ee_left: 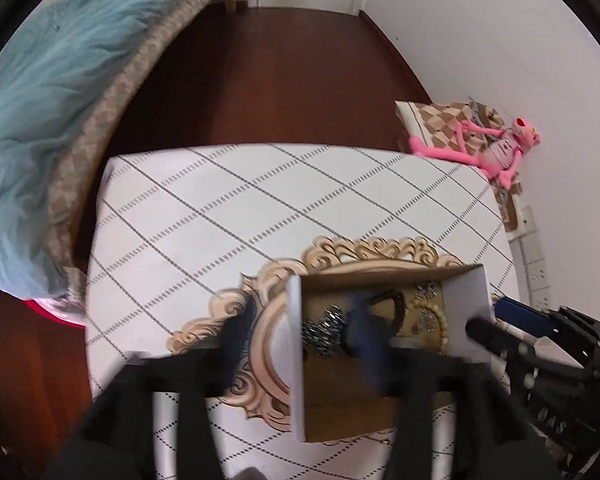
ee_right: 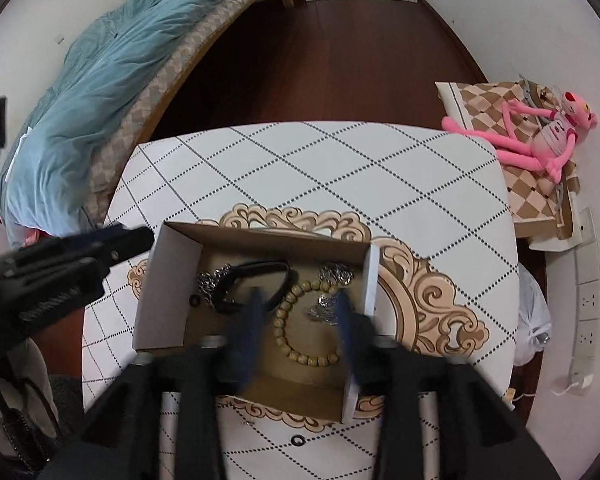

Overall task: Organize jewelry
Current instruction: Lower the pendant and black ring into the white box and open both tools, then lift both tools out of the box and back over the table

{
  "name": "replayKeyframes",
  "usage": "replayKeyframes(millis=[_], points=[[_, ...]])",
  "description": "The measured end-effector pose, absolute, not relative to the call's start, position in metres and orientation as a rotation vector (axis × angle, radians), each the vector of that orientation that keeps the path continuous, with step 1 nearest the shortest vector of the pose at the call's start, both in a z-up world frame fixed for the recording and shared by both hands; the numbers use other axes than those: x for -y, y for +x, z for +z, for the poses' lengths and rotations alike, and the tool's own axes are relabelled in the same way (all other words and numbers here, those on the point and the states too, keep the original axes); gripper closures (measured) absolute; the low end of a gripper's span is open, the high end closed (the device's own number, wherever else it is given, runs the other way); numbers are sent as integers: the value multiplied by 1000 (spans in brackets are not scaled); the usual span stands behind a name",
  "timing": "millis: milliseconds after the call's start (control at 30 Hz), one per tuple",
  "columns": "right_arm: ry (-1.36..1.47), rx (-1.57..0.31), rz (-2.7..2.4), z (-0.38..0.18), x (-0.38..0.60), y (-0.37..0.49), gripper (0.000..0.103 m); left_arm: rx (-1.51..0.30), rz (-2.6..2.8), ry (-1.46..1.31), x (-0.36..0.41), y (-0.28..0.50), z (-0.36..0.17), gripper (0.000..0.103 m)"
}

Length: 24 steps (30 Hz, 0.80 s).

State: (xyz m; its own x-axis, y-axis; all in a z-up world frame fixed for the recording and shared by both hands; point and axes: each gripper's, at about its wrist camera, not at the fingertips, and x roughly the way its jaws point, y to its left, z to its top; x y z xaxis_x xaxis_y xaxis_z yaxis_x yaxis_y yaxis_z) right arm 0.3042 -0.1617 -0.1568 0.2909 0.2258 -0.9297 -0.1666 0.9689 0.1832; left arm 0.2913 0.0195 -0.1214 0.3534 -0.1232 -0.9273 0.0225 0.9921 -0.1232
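Observation:
An open cardboard box point(ee_right: 168, 280) with white walls stands on the table and holds jewelry. Inside lie a wooden bead bracelet point(ee_right: 281, 322), a black band point(ee_right: 260, 270), silver chain pieces point(ee_right: 208, 280) and a small black ring point(ee_right: 195, 301). My right gripper point(ee_right: 300, 320) points down into the box, open, its blurred blue fingers on either side of the bead bracelet. My left gripper point(ee_left: 302, 336) is open too and straddles the box's left wall point(ee_left: 296, 352), one finger inside near a silver chain point(ee_left: 324, 328). Another small black ring point(ee_right: 298, 439) lies on the table in front of the box.
The table carries a white cloth with a diamond pattern point(ee_right: 340, 168). A bed with a blue quilt point(ee_right: 100, 80) stands to the left across dark wooden floor. A pink plush toy point(ee_right: 540, 136) lies on a checked cushion at the right, near wall sockets point(ee_right: 588, 300).

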Motion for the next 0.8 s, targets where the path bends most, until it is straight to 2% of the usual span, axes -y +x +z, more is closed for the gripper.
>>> replayKeyframes(millis=[133,167,200,233,267,300,600,800], points=[[34,-1250,228,-157,166,296,47,-1166,-43,-66,-25,283,-113,31],[30,-1253,222,-158,166,294,42,-1164,-32,-64,-27,280,-113,24],[22,-1254,207,-159,167,291,30,-1158,-22,-58,-27,278,-113,13],[2,-1257,183,-161,167,288,23,-1150,-10,-52,-27,275,-114,8],[-10,-1259,168,-162,167,286,11,-1136,4,-40,-27,269,-115,5],[-22,-1260,151,-165,167,283,7,-1128,12,-29,-27,264,-116,5],[-28,-1258,74,-177,171,257,5,-1121,36,-11,-26,233,-129,3],[-46,-1216,46,-166,170,238,5,-1094,37,-1,-24,209,-119,3]])
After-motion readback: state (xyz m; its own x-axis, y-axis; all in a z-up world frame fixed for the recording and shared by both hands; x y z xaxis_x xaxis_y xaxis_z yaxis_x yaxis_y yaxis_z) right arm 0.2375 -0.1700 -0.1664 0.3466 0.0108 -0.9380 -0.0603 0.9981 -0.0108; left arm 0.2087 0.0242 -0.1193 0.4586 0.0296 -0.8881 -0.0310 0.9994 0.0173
